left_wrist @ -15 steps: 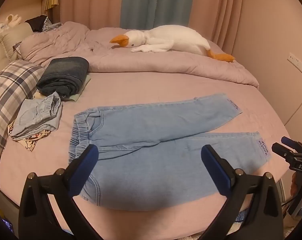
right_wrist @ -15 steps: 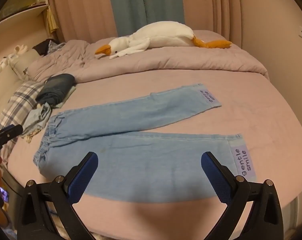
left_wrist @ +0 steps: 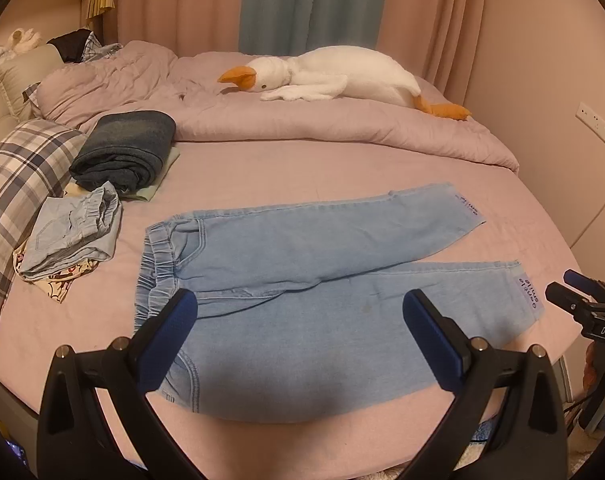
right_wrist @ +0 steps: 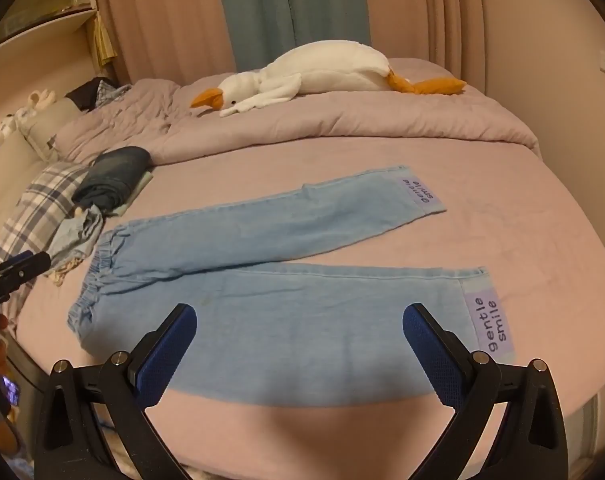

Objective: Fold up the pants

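Light blue denim pants (left_wrist: 322, 280) lie flat on the pink bed, waistband to the left, both legs spread out to the right; they also show in the right wrist view (right_wrist: 286, 296). Each cuff carries a lilac "gentle smile" label (right_wrist: 488, 324). My left gripper (left_wrist: 298, 340) is open and empty, above the near edge of the pants by the waistband side. My right gripper (right_wrist: 300, 344) is open and empty, above the near leg. The right gripper also shows at the right edge of the left wrist view (left_wrist: 582, 300).
A folded dark jeans pile (left_wrist: 124, 152) and a crumpled light denim garment (left_wrist: 72, 232) lie left of the pants beside a plaid pillow (left_wrist: 18, 176). A white goose plush (left_wrist: 334, 78) rests on the bunched duvet (left_wrist: 302, 124) at the back. The bed's near edge (left_wrist: 302, 448) is close below me.
Both views are almost the same as half a second ago; the grippers stay open and the pants have not moved.
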`<action>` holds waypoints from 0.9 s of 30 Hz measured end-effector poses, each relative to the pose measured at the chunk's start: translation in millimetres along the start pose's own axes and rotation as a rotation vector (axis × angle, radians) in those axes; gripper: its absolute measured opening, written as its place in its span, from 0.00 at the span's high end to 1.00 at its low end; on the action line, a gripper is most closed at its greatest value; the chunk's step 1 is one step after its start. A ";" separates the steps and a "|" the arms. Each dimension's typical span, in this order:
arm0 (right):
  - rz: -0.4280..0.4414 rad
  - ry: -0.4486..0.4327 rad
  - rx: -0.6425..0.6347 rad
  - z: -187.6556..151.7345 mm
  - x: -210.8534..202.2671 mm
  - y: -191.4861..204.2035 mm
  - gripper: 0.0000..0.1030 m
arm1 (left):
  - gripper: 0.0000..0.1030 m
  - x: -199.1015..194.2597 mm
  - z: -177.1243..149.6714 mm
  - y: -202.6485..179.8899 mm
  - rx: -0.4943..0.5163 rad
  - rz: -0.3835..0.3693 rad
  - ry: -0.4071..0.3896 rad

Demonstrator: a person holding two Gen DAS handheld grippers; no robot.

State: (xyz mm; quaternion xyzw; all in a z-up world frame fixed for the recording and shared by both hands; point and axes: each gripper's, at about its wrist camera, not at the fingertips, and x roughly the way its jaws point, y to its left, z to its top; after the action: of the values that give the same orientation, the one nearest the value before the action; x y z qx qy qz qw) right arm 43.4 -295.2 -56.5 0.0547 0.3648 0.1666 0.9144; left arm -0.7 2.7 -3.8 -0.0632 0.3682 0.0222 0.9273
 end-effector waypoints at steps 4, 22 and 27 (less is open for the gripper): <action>-0.001 0.002 0.000 0.3 0.8 0.3 0.01 | 0.00 5.1 -0.7 -1.8 -0.004 0.000 0.000; 0.007 0.008 -0.003 0.1 2.8 0.7 0.01 | 0.00 7.2 -3.6 -0.4 0.005 0.001 0.000; 0.006 0.007 -0.003 0.0 2.9 0.8 0.01 | 0.00 8.3 -5.7 2.2 0.004 0.000 0.004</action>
State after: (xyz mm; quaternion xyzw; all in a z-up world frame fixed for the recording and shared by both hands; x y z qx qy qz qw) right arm 45.1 -293.5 -58.2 0.0540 0.3678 0.1700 0.9126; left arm 1.3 4.0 -13.9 -0.0614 0.3702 0.0216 0.9267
